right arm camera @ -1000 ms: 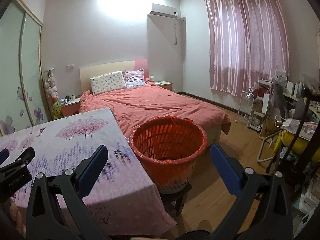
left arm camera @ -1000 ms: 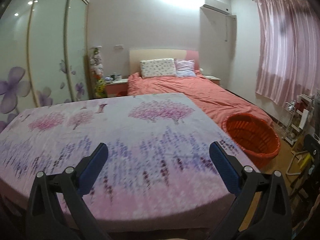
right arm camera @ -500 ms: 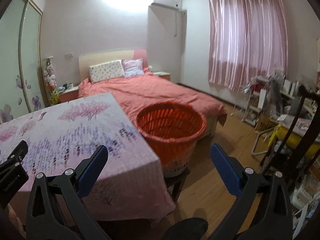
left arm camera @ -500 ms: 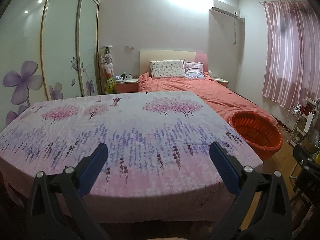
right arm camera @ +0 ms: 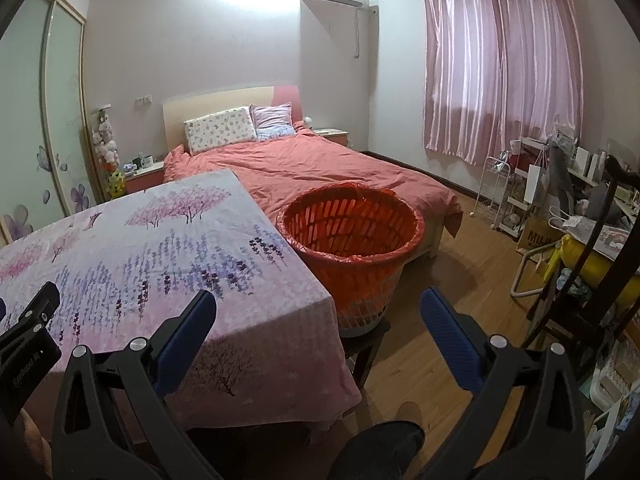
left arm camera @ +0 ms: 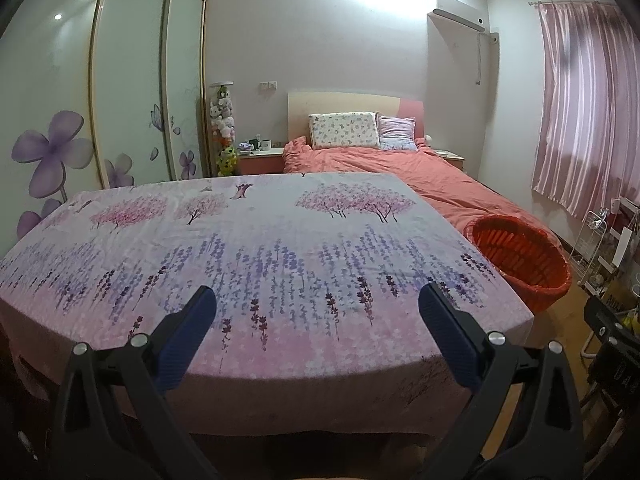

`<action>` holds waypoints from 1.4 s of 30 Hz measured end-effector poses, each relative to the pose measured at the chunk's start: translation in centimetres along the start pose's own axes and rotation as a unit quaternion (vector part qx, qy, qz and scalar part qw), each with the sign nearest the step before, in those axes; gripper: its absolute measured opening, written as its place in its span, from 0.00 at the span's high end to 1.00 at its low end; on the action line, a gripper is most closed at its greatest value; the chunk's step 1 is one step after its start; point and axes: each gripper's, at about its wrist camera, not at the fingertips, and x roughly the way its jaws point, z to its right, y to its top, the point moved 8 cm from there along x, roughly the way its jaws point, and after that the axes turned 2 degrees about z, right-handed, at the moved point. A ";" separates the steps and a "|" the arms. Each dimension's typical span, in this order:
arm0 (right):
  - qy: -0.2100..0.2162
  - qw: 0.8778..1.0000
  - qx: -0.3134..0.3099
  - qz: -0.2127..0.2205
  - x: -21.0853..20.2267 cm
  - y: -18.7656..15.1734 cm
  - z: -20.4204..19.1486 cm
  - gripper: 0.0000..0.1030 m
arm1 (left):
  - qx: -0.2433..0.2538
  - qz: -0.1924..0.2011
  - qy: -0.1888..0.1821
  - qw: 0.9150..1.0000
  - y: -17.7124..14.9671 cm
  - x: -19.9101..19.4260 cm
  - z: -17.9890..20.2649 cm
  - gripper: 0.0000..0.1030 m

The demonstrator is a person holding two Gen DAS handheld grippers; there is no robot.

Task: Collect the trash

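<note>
A round basket lined with a red bag (right arm camera: 350,236) stands on a low dark stool at the right end of a table with a floral cloth (left arm camera: 256,256); it also shows in the left wrist view (left arm camera: 520,258). I see no trash on the cloth. My left gripper (left arm camera: 316,308) is open and empty above the table's near edge. My right gripper (right arm camera: 318,308) is open and empty, held in front of the basket near the table's right corner.
A bed with a salmon cover (right arm camera: 328,168) lies behind the table and basket. A wardrobe with flower-print doors (left arm camera: 120,92) is at the left. Cluttered racks and a desk (right arm camera: 560,200) stand at the right under a pink curtain (right arm camera: 500,64). Wooden floor (right arm camera: 452,280) lies between.
Both grippers have pulled back and a little upward, so more of the table and floor shows. The left view has turned slightly right. Both stay open and empty.
</note>
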 end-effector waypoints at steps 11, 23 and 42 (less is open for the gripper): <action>-0.016 1.000 -0.002 0.001 0.1 0.1 0.4 0.02 | 0.000 -0.004 -0.002 1.000 0.0 0.0 0.1 0.04; -0.011 1.000 0.000 -0.002 0.1 0.0 0.3 0.02 | 0.006 0.002 -0.010 1.000 0.3 -0.5 0.9 0.04; -0.009 1.000 0.002 -0.003 0.2 0.0 0.4 0.02 | 0.008 0.018 -0.026 0.999 1.2 -1.1 1.7 0.04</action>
